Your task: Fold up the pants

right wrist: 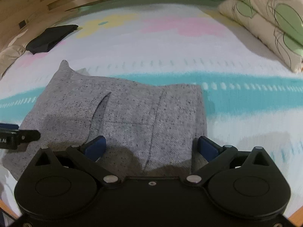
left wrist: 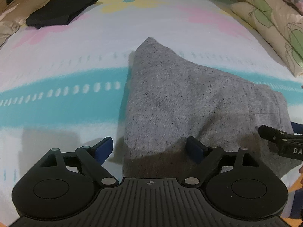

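Out at the far left, a folded black garment [left wrist: 60, 11] lies on the pastel-patterned bedspread [left wrist: 56, 60], well apart from the action. Nearer, the left tool [left wrist: 149, 147] hangs with its blue pads spread wide, nothing pinched; one pad is over bare bedspread, the other over cloth. In the middle lie the speckled grey knit pants [right wrist: 121, 113], already in a compact folded bundle on the bed. They look soft, light and floppy, likely to sag and slide out of shape, so I'd say take them by a thick folded edge or corner, both layers together. The right tool [right wrist: 149, 147] stands just as wide, empty, poised over the near edge. At far right, leaf-printed cream pillows [right wrist: 265, 19]. How many layers are stacked, I can't tell; the bundle's near edge is hidden behind both tools, and motion blur softens the seams.
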Motion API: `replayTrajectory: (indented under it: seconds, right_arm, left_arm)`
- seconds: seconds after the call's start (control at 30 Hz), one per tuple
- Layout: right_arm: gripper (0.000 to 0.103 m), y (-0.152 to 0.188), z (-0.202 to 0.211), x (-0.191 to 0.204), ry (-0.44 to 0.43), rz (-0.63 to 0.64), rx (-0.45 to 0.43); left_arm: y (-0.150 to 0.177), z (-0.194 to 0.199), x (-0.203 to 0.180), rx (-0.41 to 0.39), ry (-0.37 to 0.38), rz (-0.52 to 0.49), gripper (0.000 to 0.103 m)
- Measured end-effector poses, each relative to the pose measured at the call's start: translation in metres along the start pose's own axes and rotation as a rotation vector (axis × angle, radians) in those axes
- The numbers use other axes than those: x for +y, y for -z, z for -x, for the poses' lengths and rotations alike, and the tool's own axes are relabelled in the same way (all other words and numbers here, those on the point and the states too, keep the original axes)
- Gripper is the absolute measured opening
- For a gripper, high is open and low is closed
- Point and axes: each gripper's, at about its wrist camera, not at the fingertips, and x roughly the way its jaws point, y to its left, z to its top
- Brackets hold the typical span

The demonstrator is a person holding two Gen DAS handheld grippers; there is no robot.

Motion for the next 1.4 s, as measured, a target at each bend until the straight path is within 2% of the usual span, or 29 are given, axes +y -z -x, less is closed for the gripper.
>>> replayTrajectory:
  seconds: [0.2, 0.37, 0.47, 0.6, 0.7, 0.8, 1.03, 1.2, 1.4]
  right_arm:
    - [0.102, 0.0, 0.001, -0.003, -0.004, -0.001, 0.024]
    - [0.102, -0.007, -0.002, -0.014, -0.05, -0.024, 0.102]
    - [0.102, -0.014, -0.008, -0.027, -0.099, -0.05, 0.177]
    - [0.103, -0.017, -0.016, -0.053, -0.231, -0.096, 0.226]
    - [0.103, -0.016, -0.02, -0.077, -0.327, -0.2, 0.235]
    - [0.103, -0.016, -0.022, -0.093, -0.386, -0.3, 0.246]
    - [0.103, -0.013, -0.024, -0.105, -0.455, -0.359, 0.246]
    - [0.103, -0.013, -0.024, -0.11, -0.476, -0.364, 0.233]
    - [0.103, -0.017, -0.033, -0.109, -0.545, -0.363, 0.204]
  left_arm:
    - [0.002, 0.003, -0.004, 0.001, -0.011, 0.002, 0.085]
    - [0.007, 0.011, -0.002, 0.021, 0.011, 0.0, 0.085]
    - [0.004, 0.01, 0.007, 0.042, 0.056, 0.034, 0.085]
    - [0.004, 0.018, 0.016, 0.011, 0.098, 0.049, 0.085]
    - [0.002, 0.023, 0.023, -0.035, 0.099, 0.049, 0.085]
    - [-0.001, 0.017, 0.03, -0.036, 0.119, 0.078, 0.085]
    - [-0.007, -0.01, 0.033, 0.008, 0.188, 0.107, 0.085]
    - [-0.013, -0.017, 0.03, -0.011, 0.209, 0.089, 0.088]
    - [-0.019, -0.024, 0.026, -0.037, 0.237, 0.071, 0.093]
